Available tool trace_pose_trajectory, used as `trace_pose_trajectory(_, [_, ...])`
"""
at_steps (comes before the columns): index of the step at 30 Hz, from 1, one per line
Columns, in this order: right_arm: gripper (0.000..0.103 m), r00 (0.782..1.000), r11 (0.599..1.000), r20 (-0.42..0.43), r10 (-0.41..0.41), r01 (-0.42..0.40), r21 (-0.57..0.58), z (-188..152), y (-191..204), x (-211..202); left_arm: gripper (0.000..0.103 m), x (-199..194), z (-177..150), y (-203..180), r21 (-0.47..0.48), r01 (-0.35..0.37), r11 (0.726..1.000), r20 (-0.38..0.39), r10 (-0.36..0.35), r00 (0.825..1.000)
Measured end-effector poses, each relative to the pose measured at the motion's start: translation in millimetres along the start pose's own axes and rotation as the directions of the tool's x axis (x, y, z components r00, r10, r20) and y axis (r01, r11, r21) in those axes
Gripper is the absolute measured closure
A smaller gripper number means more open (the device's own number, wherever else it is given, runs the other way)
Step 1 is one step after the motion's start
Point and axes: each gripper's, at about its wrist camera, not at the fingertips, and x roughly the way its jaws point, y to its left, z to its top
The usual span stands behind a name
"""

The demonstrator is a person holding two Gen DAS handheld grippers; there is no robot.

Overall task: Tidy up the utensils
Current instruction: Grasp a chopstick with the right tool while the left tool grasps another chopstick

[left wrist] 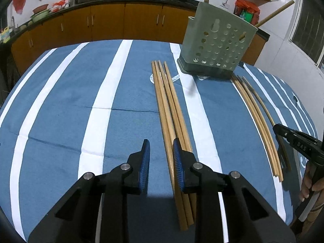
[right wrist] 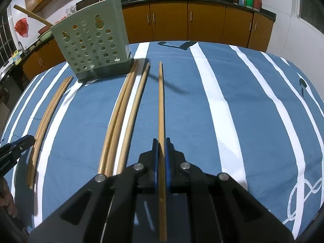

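My right gripper (right wrist: 161, 141) is clamped on one chopstick (right wrist: 161, 101), whose long axis runs straight ahead between my pads, far tip toward the perforated green holder (right wrist: 91, 46) on the striped blue cloth (right wrist: 232, 105). My left gripper (left wrist: 161, 143) stands partly spread, pinching nothing; a bundle of four chopsticks (left wrist: 170, 105) lies lengthwise under its right finger, pointing at the holder.

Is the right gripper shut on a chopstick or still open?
Shut on one. In the right wrist view the right gripper has both blue pads pressed against a single chopstick running between them.
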Motion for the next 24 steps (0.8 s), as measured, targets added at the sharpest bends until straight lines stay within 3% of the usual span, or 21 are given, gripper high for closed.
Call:
trace_pose_trajectory(11, [0.091,1.000,1.000,0.003,0.000,0.000,0.004,-4,-3,-2,0.085,-2,-2,-2,-0.001,-0.032,0.999,-0.011,0.032,0.999])
trace_pose_trajectory(15, [0.094,1.000,1.000,0.001,0.024,-0.024,-0.017,-4,5,-2,0.095,3,3,-3,0.010,-0.048,0.999,-0.006,0.048,0.999])
trace_pose_trajectory(17, [0.095,0.999,0.999,-0.002,0.034,-0.034,-0.032,-3,9,-1,0.095,7,8,1,0.004,-0.054,0.999,-0.008,0.054,0.999])
trace_pose_trajectory(24, [0.095,0.999,0.999,0.028,-0.033,0.032,0.030,12,-7,9,0.095,13,24,36,-0.063,-0.110,0.992,0.000,0.111,0.994])
